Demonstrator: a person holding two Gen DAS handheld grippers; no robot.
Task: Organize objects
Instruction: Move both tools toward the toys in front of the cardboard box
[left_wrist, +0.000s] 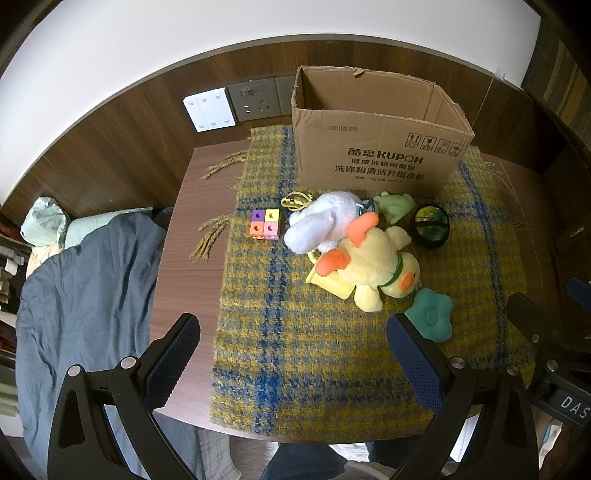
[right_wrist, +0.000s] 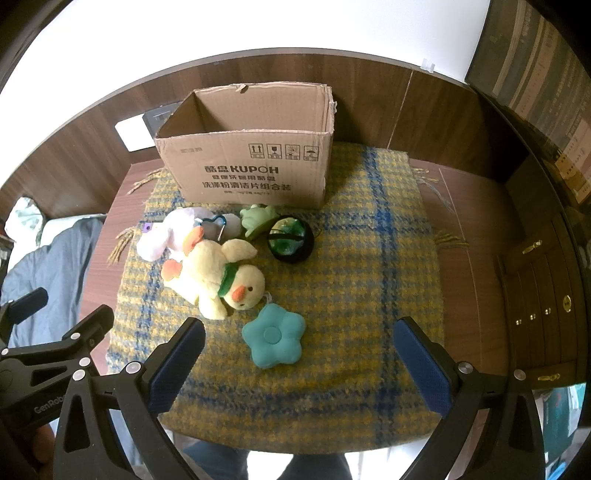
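Observation:
An open cardboard box (left_wrist: 376, 147) (right_wrist: 251, 166) stands at the back of a yellow and blue plaid cloth (left_wrist: 295, 350) (right_wrist: 351, 277). In front of it lie a yellow duck plush (left_wrist: 373, 269) (right_wrist: 218, 277), a white plush (left_wrist: 321, 221) (right_wrist: 166, 232), a teal flower cushion (left_wrist: 432, 314) (right_wrist: 275, 339), a green frog toy (left_wrist: 393, 206) (right_wrist: 256, 218), a dark round ball (left_wrist: 430, 223) (right_wrist: 291, 238), a block of coloured cubes (left_wrist: 265, 224) and a yellow cord (left_wrist: 295, 201). My left gripper (left_wrist: 291, 354) and right gripper (right_wrist: 299, 354) are open and empty above the cloth's near part.
The cloth lies on a brown wooden table (left_wrist: 184, 266) (right_wrist: 476, 240) against a wood-panelled wall with a socket panel (left_wrist: 255, 98). A grey-blue blanket (left_wrist: 85, 295) lies to the left. Dark drawers (right_wrist: 535, 295) stand to the right.

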